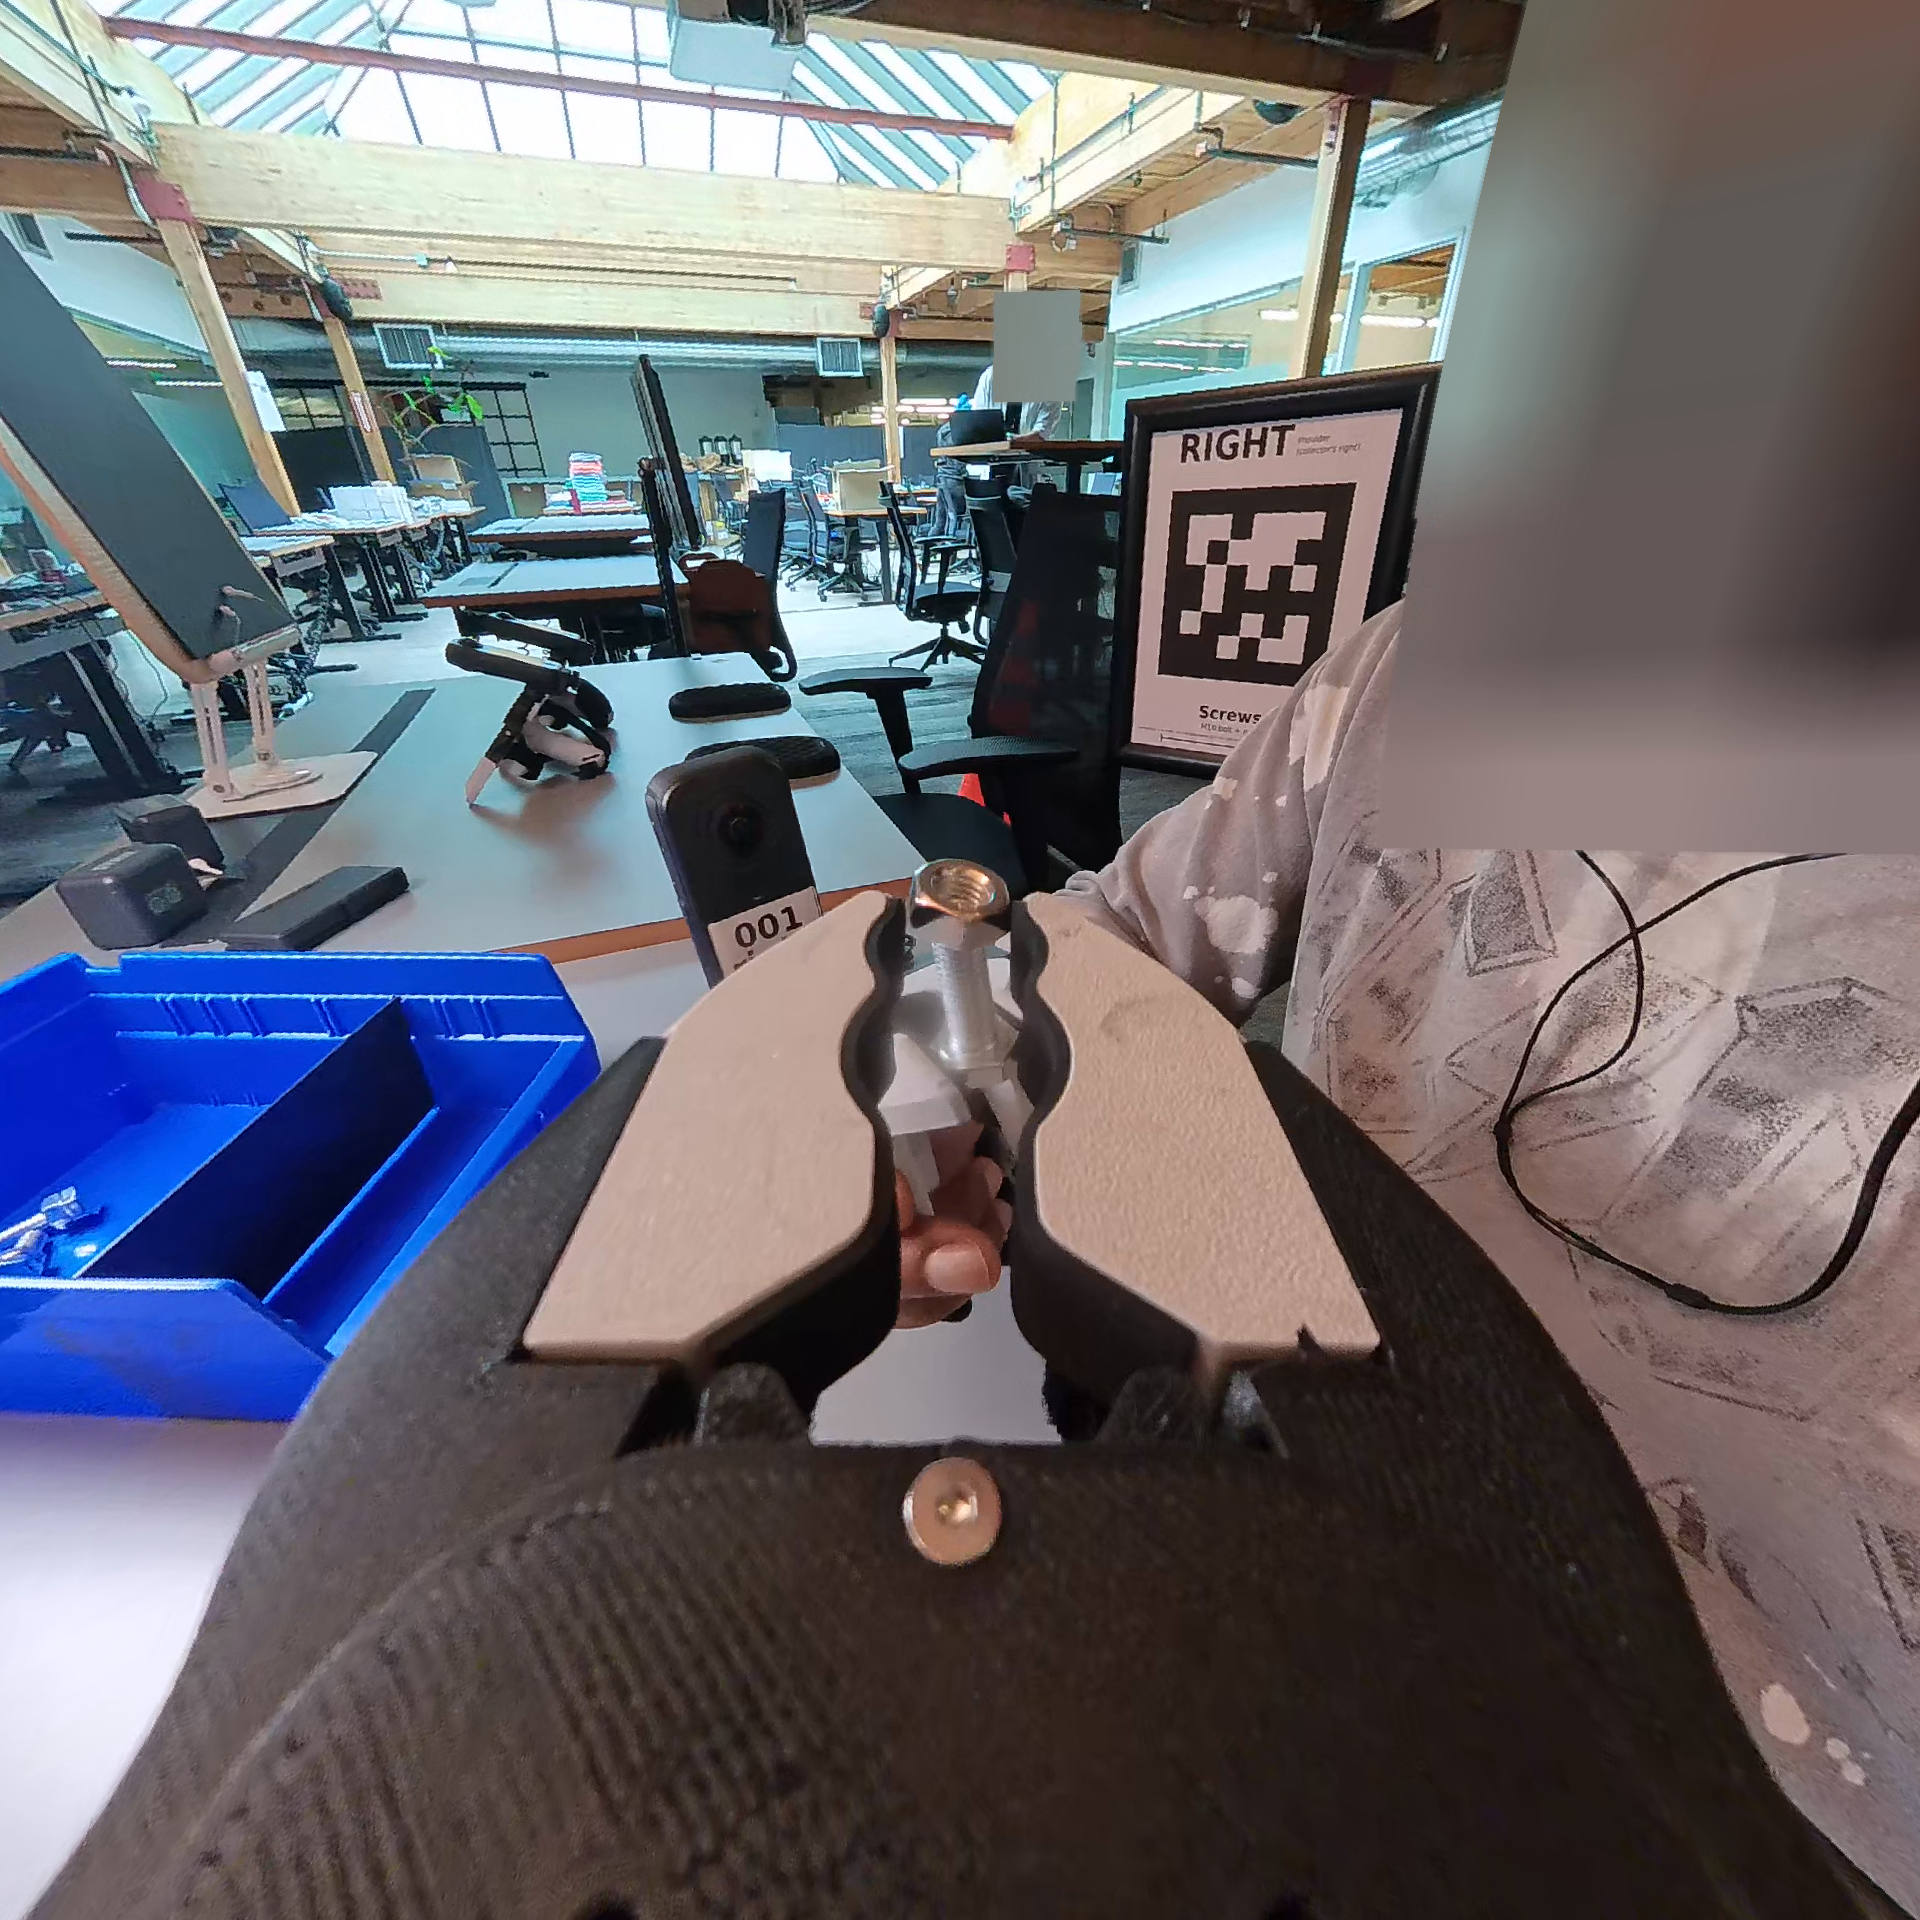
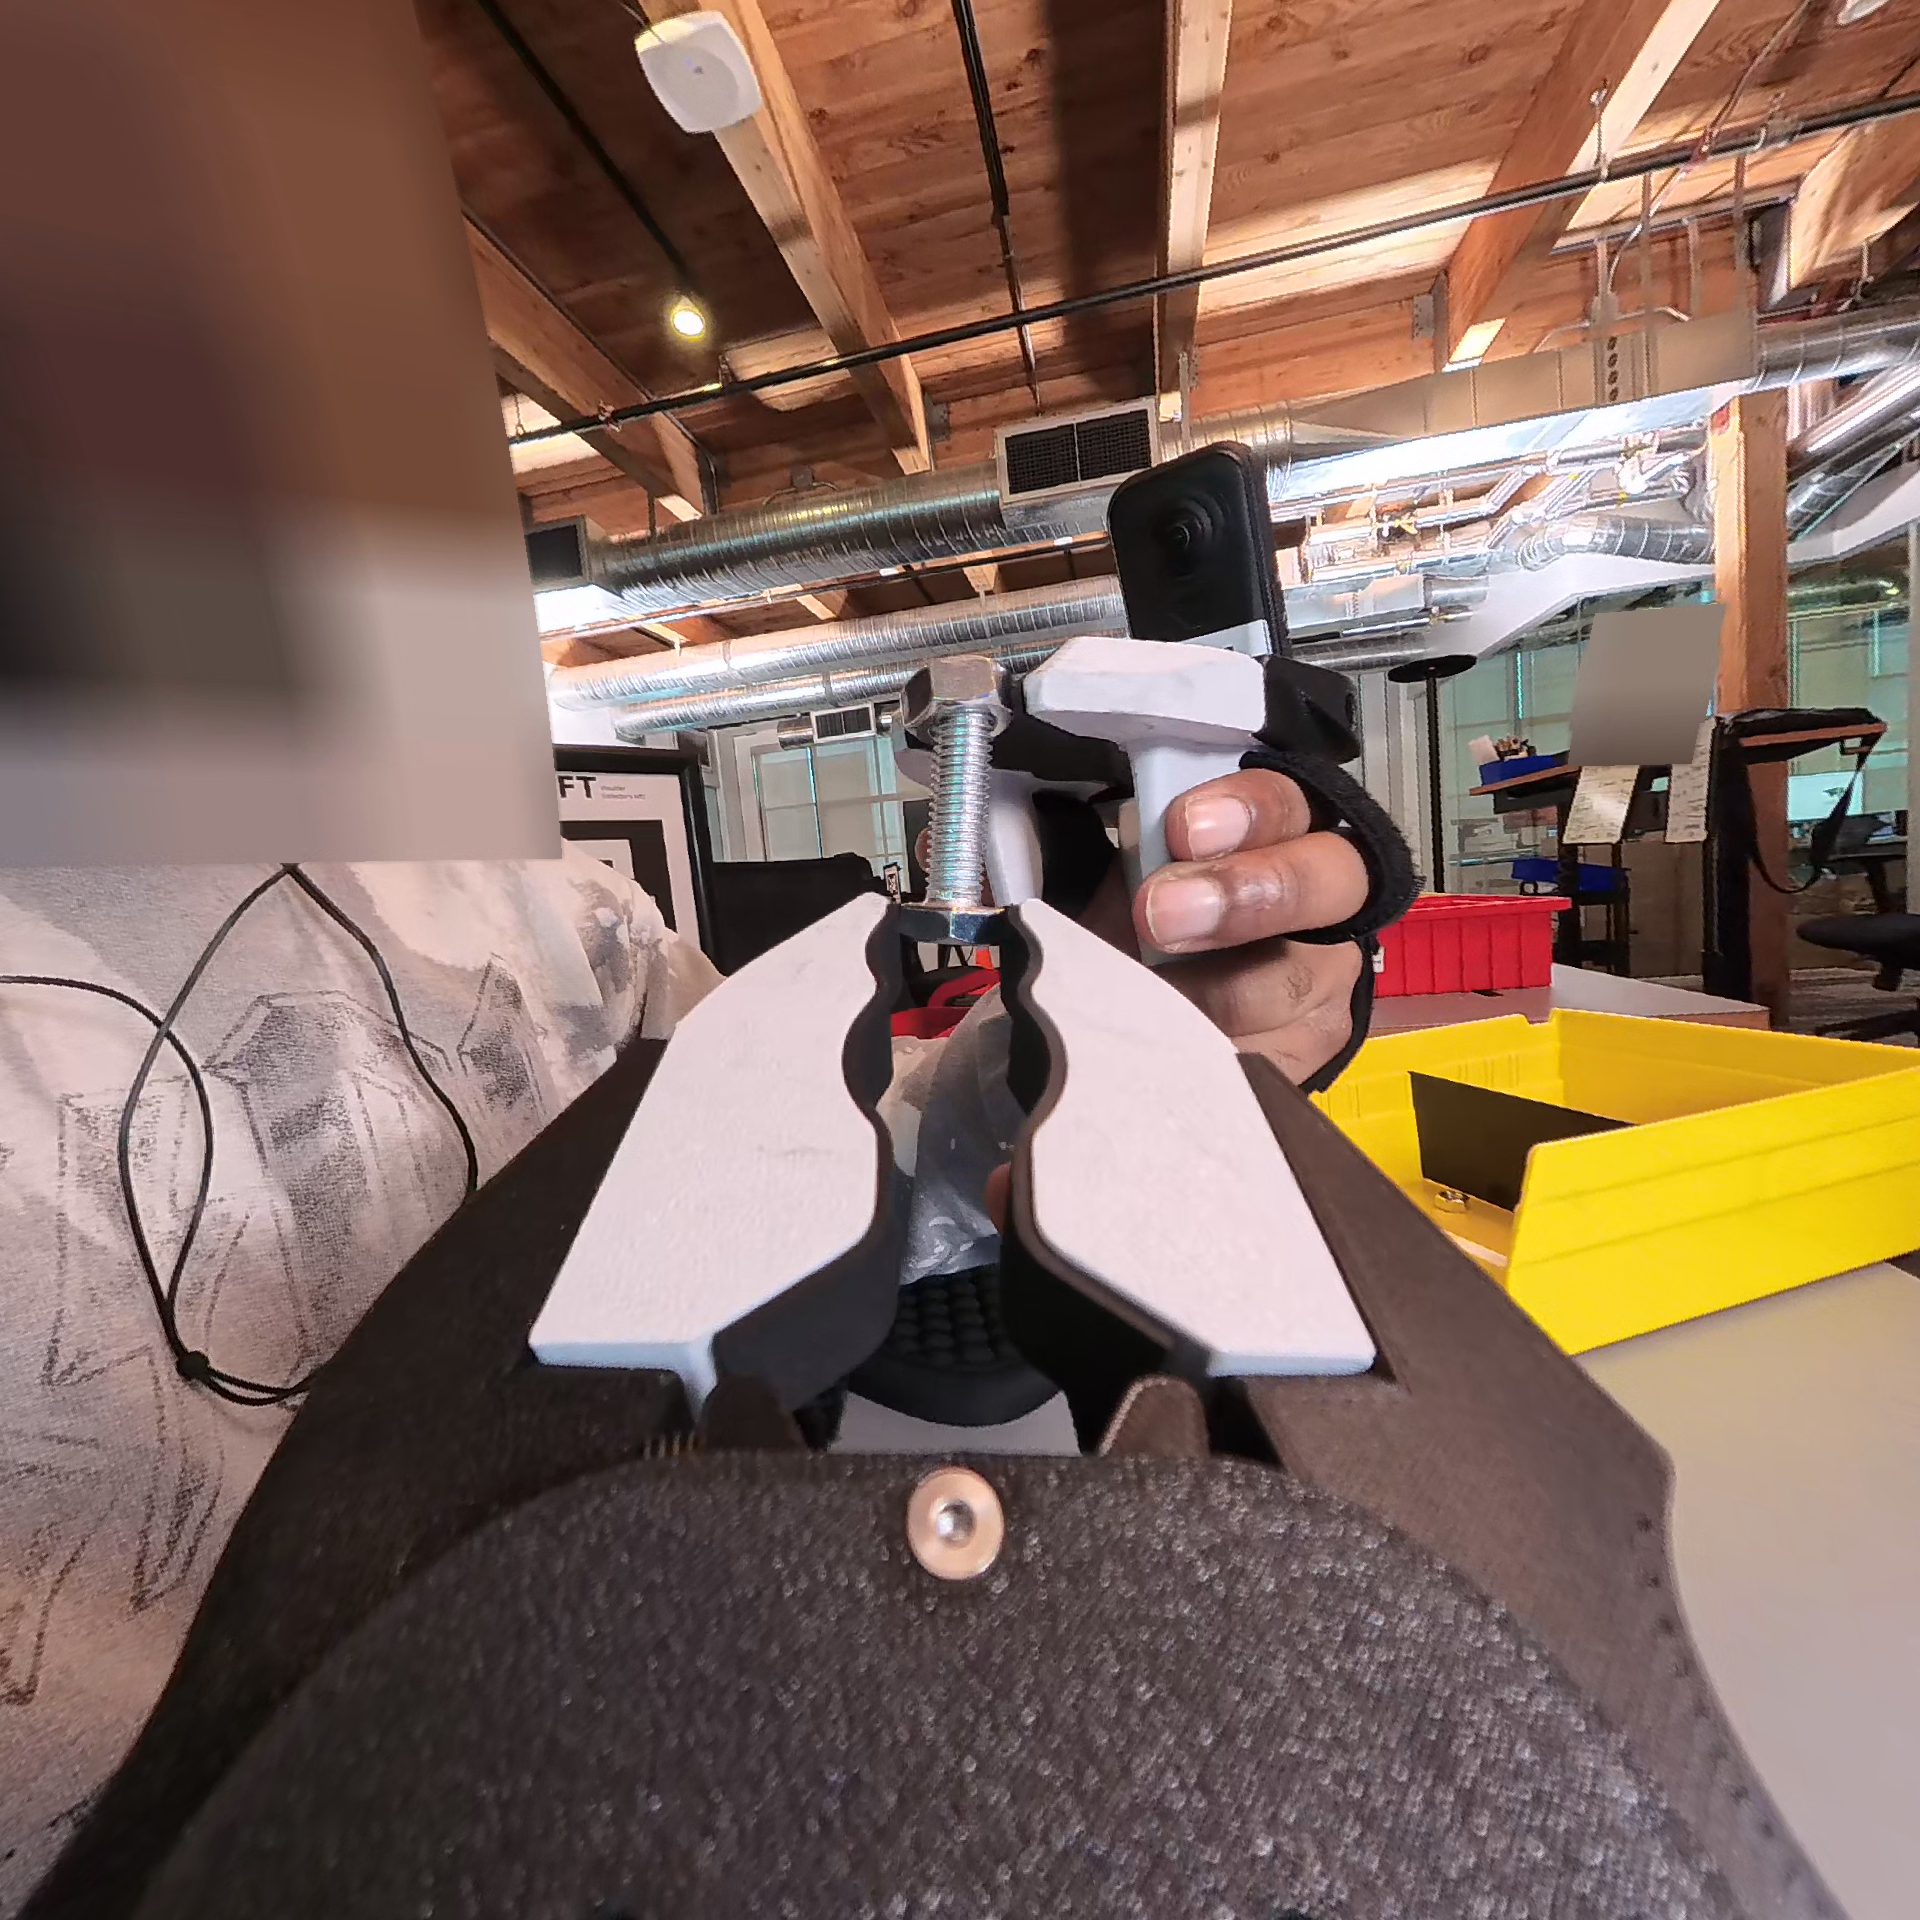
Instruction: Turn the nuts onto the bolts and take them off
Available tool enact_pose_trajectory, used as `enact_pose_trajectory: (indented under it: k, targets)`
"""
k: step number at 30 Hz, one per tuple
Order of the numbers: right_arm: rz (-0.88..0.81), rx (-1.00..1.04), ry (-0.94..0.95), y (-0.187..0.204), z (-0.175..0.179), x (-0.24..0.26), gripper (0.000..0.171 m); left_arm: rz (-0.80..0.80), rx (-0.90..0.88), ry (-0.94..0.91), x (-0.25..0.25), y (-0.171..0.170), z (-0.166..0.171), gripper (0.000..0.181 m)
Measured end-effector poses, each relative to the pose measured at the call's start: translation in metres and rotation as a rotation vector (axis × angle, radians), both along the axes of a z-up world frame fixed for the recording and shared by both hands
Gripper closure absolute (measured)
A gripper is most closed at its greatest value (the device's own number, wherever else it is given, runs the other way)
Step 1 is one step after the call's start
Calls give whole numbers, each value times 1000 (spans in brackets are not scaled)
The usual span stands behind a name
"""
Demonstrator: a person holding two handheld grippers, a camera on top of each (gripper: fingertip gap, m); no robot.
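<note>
Open-plan office: desks [image 1: 582, 582], swivel chairs [image 1: 935, 582]

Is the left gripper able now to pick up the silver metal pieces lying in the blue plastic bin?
Probably not yet: the left gripper is shut on the silver hex nut, which sits on the threaded steel bolt that the right gripper holds.

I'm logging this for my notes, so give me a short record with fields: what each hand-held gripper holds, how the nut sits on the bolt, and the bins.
left hand-held gripper: shut on the nut
right hand-held gripper: shut on the hex head of the bolt
nut position: at the tip of the thread, far from the head; thread between is bare
blue bin: left side, small metal parts in one compartment
yellow bin: right side, black divider inside
</note>
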State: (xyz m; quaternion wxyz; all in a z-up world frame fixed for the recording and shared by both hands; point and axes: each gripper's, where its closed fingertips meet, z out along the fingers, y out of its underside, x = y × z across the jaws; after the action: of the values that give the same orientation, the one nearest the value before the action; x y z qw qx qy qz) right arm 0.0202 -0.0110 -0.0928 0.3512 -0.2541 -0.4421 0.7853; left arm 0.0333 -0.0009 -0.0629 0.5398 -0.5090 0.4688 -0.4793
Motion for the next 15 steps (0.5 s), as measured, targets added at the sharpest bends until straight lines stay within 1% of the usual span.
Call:
enact_pose_trajectory:
  k: [10, 15]
  targets:
    - [-24, 11, -24, 3, -4, -3, 153, 3, -26, -2, 0, 2, -3, 163]
    - [-56, 31, -38, 6, -8, -6, 153, 13, -82, 2, -3, 5, -4, 163]
